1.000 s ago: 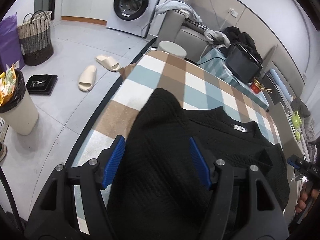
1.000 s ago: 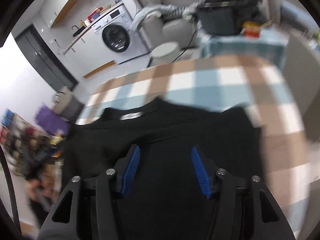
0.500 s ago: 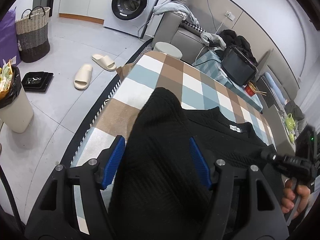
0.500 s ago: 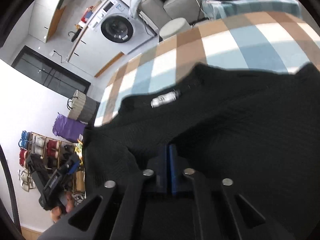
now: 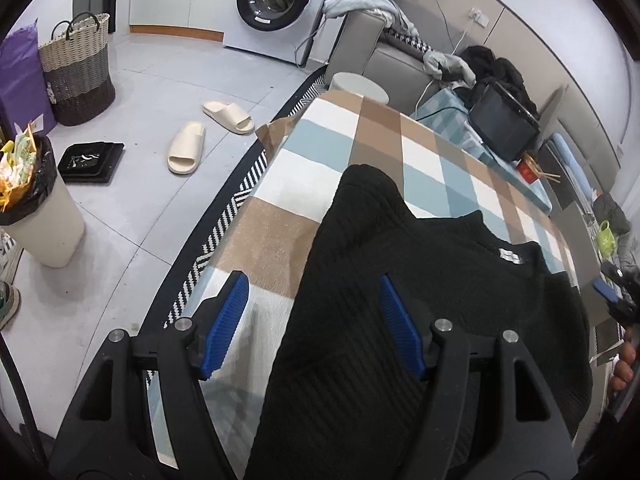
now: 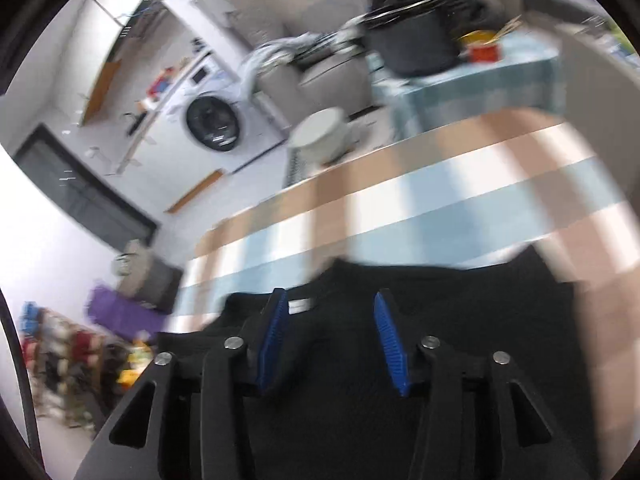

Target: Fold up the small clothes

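A black knit sweater [image 5: 420, 288] lies on the checked tablecloth [image 5: 320, 148], its white neck label [image 5: 510, 256] facing up. My left gripper [image 5: 314, 320] is open above the sweater's left side, one blue pad over the cloth and one over the knit. My right gripper [image 6: 330, 336] is open and empty above the sweater [image 6: 400, 380], near the neck label [image 6: 300, 305]; this view is motion-blurred. The right gripper also shows at the right edge of the left wrist view [image 5: 612, 300].
A white bin [image 5: 36, 208] with a black liner, a woven basket [image 5: 76, 68], slippers [image 5: 188, 146] and a washing machine [image 5: 276, 0] stand on the floor to the left. A sofa [image 5: 396, 60] and a side table with a black pot [image 5: 504, 120] lie beyond the table.
My right gripper was shut on the sweater half a second ago; now it has opened, let go and pulled back. My left gripper stays open in much the same place.
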The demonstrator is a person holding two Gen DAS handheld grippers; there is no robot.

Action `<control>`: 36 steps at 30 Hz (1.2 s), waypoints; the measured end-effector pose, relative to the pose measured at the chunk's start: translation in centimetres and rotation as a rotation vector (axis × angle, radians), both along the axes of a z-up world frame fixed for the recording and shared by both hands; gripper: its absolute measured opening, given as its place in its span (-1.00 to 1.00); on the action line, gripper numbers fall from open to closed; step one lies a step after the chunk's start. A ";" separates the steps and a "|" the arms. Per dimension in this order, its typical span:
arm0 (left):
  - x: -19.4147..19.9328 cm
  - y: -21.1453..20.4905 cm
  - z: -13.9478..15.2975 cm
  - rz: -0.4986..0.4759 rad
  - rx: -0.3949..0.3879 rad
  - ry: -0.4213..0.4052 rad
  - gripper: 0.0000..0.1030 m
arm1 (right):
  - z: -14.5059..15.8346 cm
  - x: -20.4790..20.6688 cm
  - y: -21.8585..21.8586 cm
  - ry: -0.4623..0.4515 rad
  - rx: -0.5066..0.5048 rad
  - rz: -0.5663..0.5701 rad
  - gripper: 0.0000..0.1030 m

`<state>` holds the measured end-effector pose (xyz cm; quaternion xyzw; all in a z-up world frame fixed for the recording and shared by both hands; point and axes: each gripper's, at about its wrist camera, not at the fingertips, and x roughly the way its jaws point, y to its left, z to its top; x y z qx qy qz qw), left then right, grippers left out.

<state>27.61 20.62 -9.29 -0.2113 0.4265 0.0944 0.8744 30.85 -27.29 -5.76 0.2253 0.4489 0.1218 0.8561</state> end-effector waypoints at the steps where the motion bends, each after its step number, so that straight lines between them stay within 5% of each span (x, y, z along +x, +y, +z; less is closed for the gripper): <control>1: 0.6 -0.2 -0.2 -0.007 0.001 0.009 0.27 | 0.1 -0.5 -1.4 0.001 -0.040 -0.022 0.08; 5: 2.2 -0.7 -0.8 -0.015 0.038 0.032 0.21 | -1.0 -1.4 -5.3 0.031 -0.252 -0.056 0.17; 13: 3.8 -2.4 -1.2 -0.054 0.099 0.044 -0.62 | -5.0 0.0 -6.8 0.067 -0.268 0.006 0.17; 15: 3.9 -2.8 -1.1 -0.057 0.115 0.038 -0.70 | -5.6 0.6 -6.4 0.051 -0.294 0.021 0.14; 16: 3.9 -2.9 -1.0 -0.058 0.119 0.033 -0.74 | -5.8 1.0 -6.2 0.044 -0.305 0.034 0.04; 18: 3.6 -2.9 -0.8 -0.056 0.120 0.027 -0.77 | -6.5 2.0 -5.9 0.046 -0.340 0.058 -0.64; 19: 3.5 -2.7 -0.6 -0.053 0.117 0.020 -0.82 | -6.6 2.1 -6.0 0.044 -0.354 0.059 -0.78; 20: 3.1 -2.6 -0.4 -0.052 0.114 0.011 -0.84 | -6.3 1.9 -6.3 0.017 -0.331 0.062 -0.94; 27: 1.7 -1.1 0.9 -0.039 0.067 -0.048 -0.88 | -2.9 -0.8 -11.0 -0.177 -0.095 -0.072 -0.95; 36: 1.4 1.0 0.2 0.013 -0.008 -0.041 -0.87 | -4.6 0.8 -10.9 -0.106 -0.092 -0.106 -0.95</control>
